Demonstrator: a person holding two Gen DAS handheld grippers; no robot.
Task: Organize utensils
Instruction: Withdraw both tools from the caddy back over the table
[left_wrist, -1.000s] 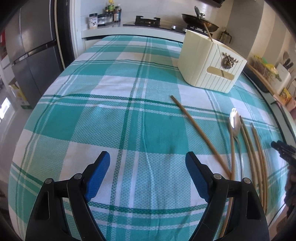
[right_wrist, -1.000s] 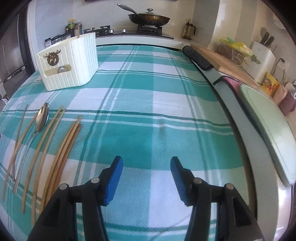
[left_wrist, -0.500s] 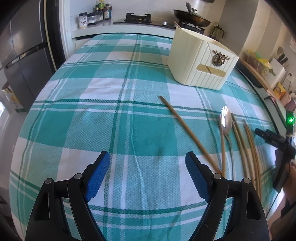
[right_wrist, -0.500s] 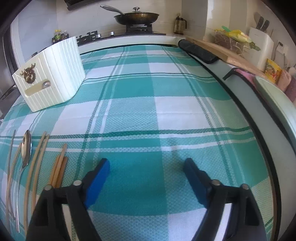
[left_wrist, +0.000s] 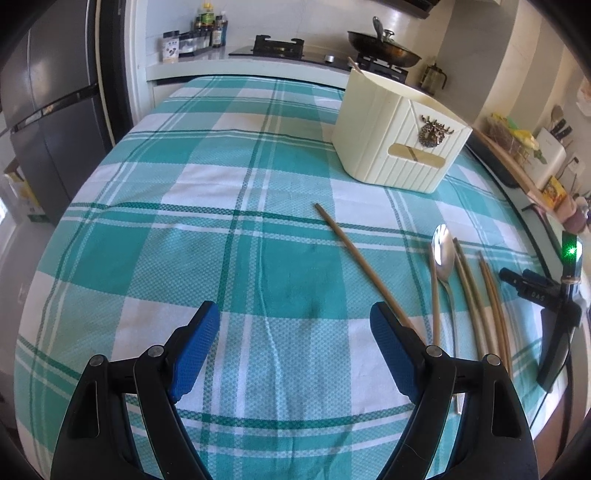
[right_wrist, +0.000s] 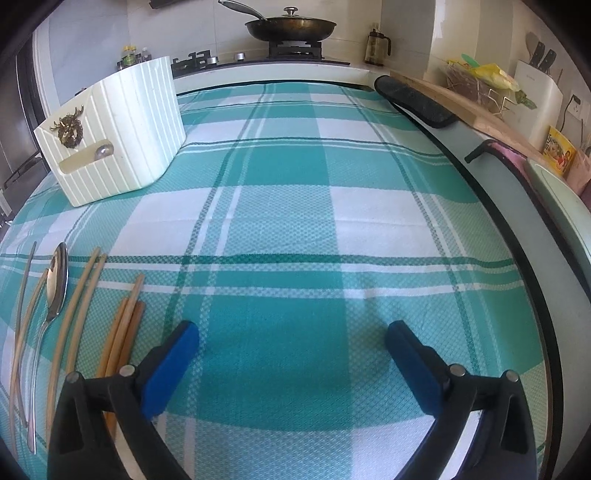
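One metal spoon (left_wrist: 442, 254), one cream utensil holder (left_wrist: 397, 138), roughly seven wooden chopsticks (left_wrist: 364, 266), overlapping.

Both cameras sit low over the near edge of the table (left_wrist: 258, 177), facing the far stove (right_wrist: 295, 48). The left view looks from the left, the right view from the right. Both show the holder (left_wrist: 399, 144) and the spoon (right_wrist: 57, 284).

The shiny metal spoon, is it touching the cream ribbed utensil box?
Apart. The left wrist view shows the shiny metal spoon lying on the checked tablecloth, with a wide strip of bare cloth between its bowl and the cream ribbed utensil box.
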